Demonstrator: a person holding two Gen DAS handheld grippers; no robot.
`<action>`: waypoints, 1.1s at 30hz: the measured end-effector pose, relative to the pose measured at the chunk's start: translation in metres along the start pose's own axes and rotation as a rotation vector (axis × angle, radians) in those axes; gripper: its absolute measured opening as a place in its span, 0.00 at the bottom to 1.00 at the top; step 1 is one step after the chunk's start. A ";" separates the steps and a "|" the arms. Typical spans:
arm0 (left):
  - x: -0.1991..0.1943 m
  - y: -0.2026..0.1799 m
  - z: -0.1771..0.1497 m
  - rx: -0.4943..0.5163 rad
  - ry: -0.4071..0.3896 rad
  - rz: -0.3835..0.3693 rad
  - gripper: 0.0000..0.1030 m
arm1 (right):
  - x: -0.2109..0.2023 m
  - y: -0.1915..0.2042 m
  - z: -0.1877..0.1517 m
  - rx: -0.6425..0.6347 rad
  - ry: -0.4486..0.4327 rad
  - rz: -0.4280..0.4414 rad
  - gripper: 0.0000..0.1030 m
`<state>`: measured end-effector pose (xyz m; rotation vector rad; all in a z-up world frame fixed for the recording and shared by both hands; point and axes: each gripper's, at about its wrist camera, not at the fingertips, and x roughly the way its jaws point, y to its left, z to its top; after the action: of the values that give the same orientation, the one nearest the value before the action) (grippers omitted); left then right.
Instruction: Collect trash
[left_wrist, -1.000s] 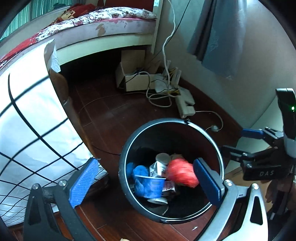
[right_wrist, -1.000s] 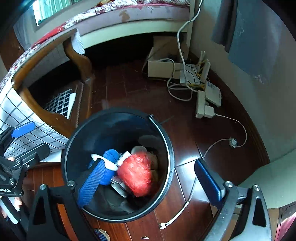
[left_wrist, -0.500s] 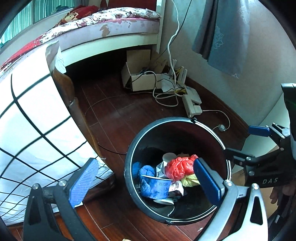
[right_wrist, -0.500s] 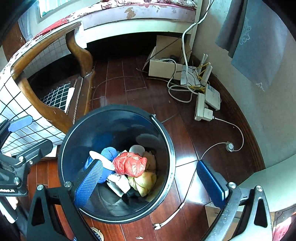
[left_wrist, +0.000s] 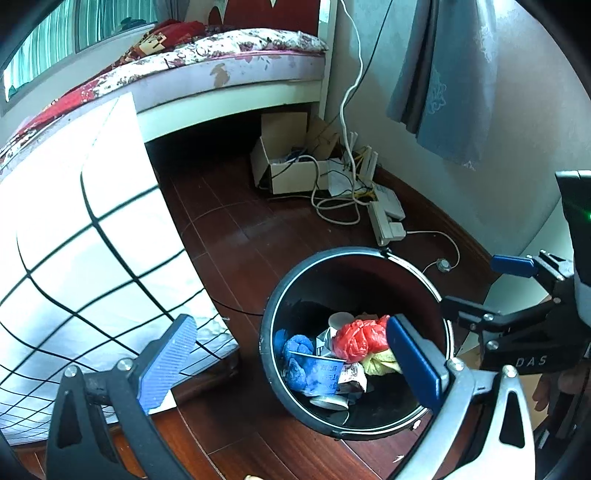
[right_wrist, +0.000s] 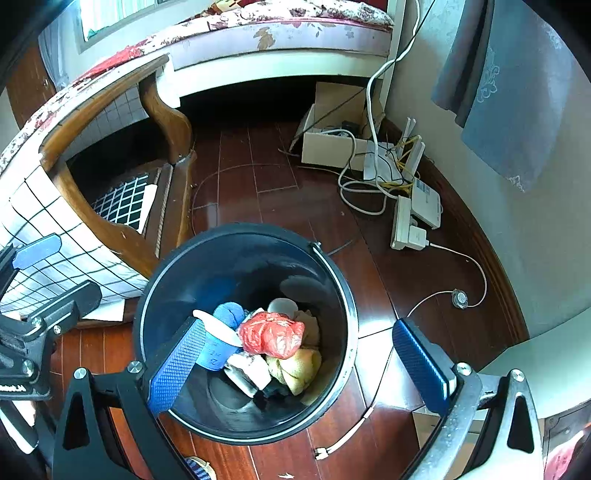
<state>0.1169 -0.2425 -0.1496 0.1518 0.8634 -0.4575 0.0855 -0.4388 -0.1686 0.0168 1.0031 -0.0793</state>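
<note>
- Grippers first: the left gripper (left_wrist: 291, 363) stands with its blue pads spread wide and nothing between them; the right gripper (right_wrist: 301, 360) is just as wide and also empty.
- Left fingers (left_wrist: 168, 363) frame the edge of a checked cloth (left_wrist: 74, 236) on one side and the bin's far rim on the other; the right gripper's near pad overlaps the bin's mouth, its other pad hangs over bare wooden floor (right_wrist: 258, 184).
- Directly below and slightly ahead of both tools sits the black round bin (right_wrist: 347, 295), upright on the floor, its mouth open to the cameras.
- Inside lies the collected trash: a crumpled red plastic bag (right_wrist: 271, 334) on top, a blue printed cup (left_wrist: 319, 373) beside it, a blue cloth lump, a yellowish wad and some paper scraps, all resting well below the rim.
- Relation that matters: the bin holds everything visible that reads as trash, and both tools hover above it, tilted downward; the right one looks nearer to centred over the opening, the left offset toward the cloth.
- Judgement: the drop seems done, so the next move likely means turning away to look for more litter; none is clearly visible on the floor.
- Farther out: a cardboard box (left_wrist: 291, 162), tangled white cables and a power strip (right_wrist: 404, 225) lie by the wall, below a bed frame.
</note>
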 end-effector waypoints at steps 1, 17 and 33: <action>-0.002 0.000 0.001 0.001 -0.004 0.005 0.99 | -0.002 0.002 0.000 -0.001 -0.003 -0.001 0.99; -0.067 0.023 0.009 -0.015 -0.077 0.077 0.99 | -0.063 0.042 0.018 -0.036 -0.072 -0.034 0.99; -0.160 0.049 0.019 -0.047 -0.209 0.146 0.99 | -0.168 0.086 0.044 -0.024 -0.213 -0.091 0.99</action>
<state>0.0625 -0.1524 -0.0176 0.1200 0.6524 -0.3102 0.0391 -0.3455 -0.0053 -0.0579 0.7911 -0.1494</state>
